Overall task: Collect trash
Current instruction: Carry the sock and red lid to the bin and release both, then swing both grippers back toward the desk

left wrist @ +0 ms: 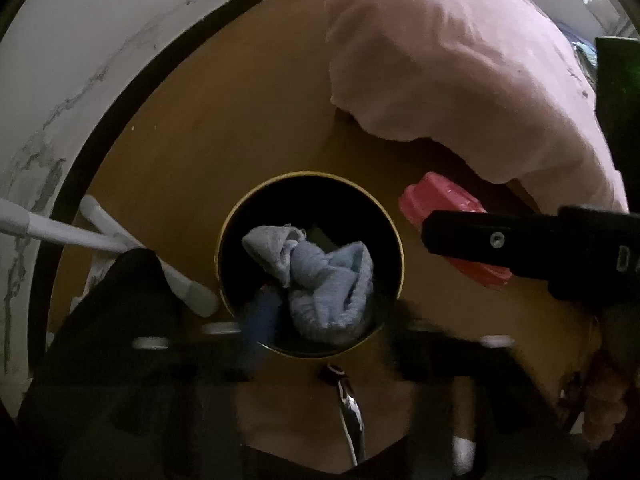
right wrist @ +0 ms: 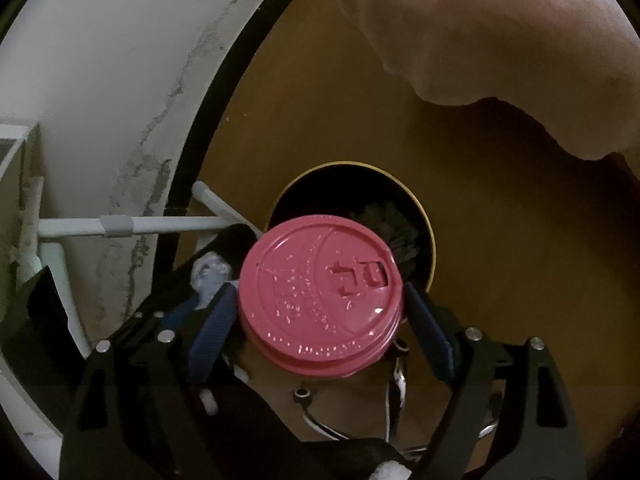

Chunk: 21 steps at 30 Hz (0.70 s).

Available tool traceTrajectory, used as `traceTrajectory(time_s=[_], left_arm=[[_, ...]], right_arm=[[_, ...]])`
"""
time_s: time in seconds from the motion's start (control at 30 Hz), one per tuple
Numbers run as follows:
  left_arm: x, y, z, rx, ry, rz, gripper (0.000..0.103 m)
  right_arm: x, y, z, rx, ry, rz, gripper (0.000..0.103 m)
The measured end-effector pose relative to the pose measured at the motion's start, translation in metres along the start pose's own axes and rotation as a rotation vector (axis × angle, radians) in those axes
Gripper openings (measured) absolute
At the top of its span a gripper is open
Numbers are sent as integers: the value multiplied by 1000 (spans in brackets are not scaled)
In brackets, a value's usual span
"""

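Right gripper: blue pads clamped on either side of a pink-lidded cup, held just at 7 o'clock of the round black bin on the brown floor. Left gripper: over the bin's mouth with a crumpled blue tissue at its tips; fingers blurred and dark, jaw opening cannot be judged. Pink bedding lies at 1 o'clock of the bin, white tube frame at 9 o'clock.

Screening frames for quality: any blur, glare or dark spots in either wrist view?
Left wrist: dim overall, left tongs smeared along the bottom, only the blue cloth in the bin is sharp. Right wrist: sharper; small glare on the pink lid, bin interior nearly black; both show strong fisheye bending.
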<state>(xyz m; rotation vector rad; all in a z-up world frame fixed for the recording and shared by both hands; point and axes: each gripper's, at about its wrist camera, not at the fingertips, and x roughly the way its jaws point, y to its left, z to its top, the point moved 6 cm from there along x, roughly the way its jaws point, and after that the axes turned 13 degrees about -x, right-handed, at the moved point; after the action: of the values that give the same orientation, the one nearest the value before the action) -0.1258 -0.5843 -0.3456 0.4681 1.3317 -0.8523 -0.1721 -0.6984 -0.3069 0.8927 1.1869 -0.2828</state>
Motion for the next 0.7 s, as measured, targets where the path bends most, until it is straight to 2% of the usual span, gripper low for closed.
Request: traceTrajectory(time_s=[0.03, 0.07, 0.23, 0.3, 0.33, 0.37, 0.47, 0.5, 0.57, 0.63, 0.7], left_arm=[[-5, -1, 2, 6, -35, 6, 92], [-9, -2, 3, 13, -60, 9, 92], [-22, -13, -3, 45, -59, -9, 92], [-36, -25, -6, 69, -73, -29, 92], [-47, -34, -8, 92, -90, -49, 92], [-65, -45, -8, 129, -125, -69, 92], [-120, -63, -8, 203, -260, -93, 93], [-144, -64, -7, 217, -324, -89, 95], [-187, -54, -5, 213, -436, -72, 96], [-233, -24, -3, 163, -539, -25, 96], [-268, 16, -4, 76, -606, 31, 96]], right_arm=[[0, 0, 1, 4, -8, -1, 93], [-3, -2, 3, 11, -22, -5, 95], [-20, -16, 12, 53, -58, -19, 96], [-32, -20, 17, 67, -81, -52, 96], [-44, -21, 21, 62, -120, -80, 96], [-55, -22, 25, 56, -156, -111, 96], [-108, -14, 36, -3, -356, -282, 96], [-127, -7, 39, -48, -447, -354, 96], [-153, 15, 40, -168, -571, -441, 96], [-160, 39, 41, -270, -602, -425, 96], [-164, 63, 40, -336, -619, -384, 96]])
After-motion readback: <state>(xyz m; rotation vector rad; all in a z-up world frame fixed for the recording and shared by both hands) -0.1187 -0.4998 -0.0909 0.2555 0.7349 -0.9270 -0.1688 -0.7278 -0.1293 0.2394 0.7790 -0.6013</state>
